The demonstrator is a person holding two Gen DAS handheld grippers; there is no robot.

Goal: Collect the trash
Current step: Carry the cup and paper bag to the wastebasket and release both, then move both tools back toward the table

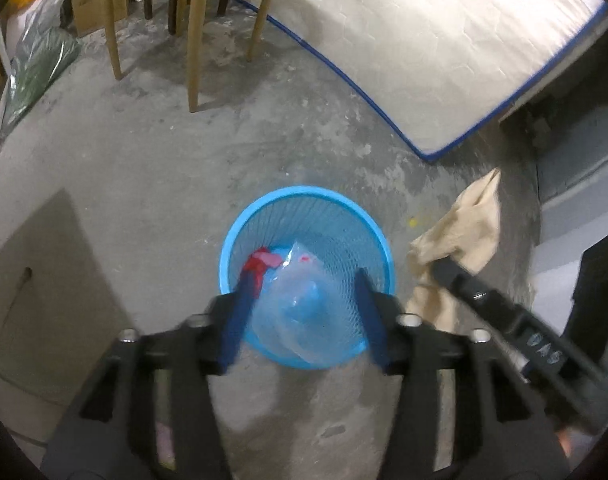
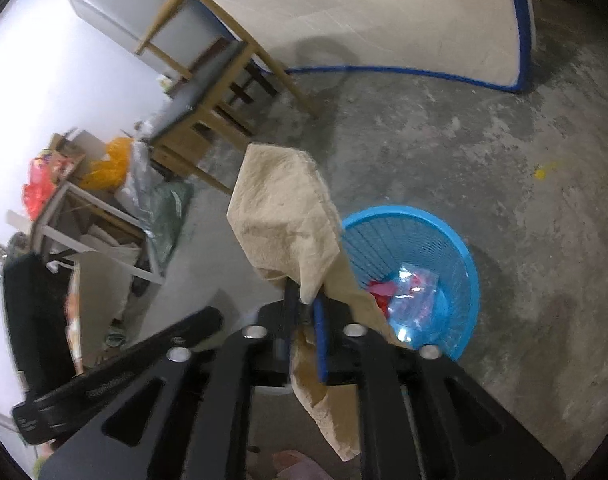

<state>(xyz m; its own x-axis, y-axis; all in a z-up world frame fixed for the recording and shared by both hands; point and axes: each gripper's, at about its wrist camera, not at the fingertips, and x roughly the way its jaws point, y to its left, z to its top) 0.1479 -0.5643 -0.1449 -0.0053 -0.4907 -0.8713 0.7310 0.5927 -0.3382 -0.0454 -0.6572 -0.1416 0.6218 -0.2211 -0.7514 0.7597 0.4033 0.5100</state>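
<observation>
Left gripper [image 1: 304, 312] spread, empty over blue bin [image 1: 240, 224] holding clear plastic bag [image 1: 300, 304]; right of bin, right gripper [image 2: 304, 320] pinches beige paper bag [image 2: 284, 208] mid-fold: light, floppy, likely crushable, so hold bunched middle, not an edge.

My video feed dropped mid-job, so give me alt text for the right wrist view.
The right gripper has crumpled tan paper between its jaws, just left of a blue mesh basket on the concrete floor. The basket holds a clear plastic bag and red scraps. A wooden chair and a mattress stand behind.
</observation>
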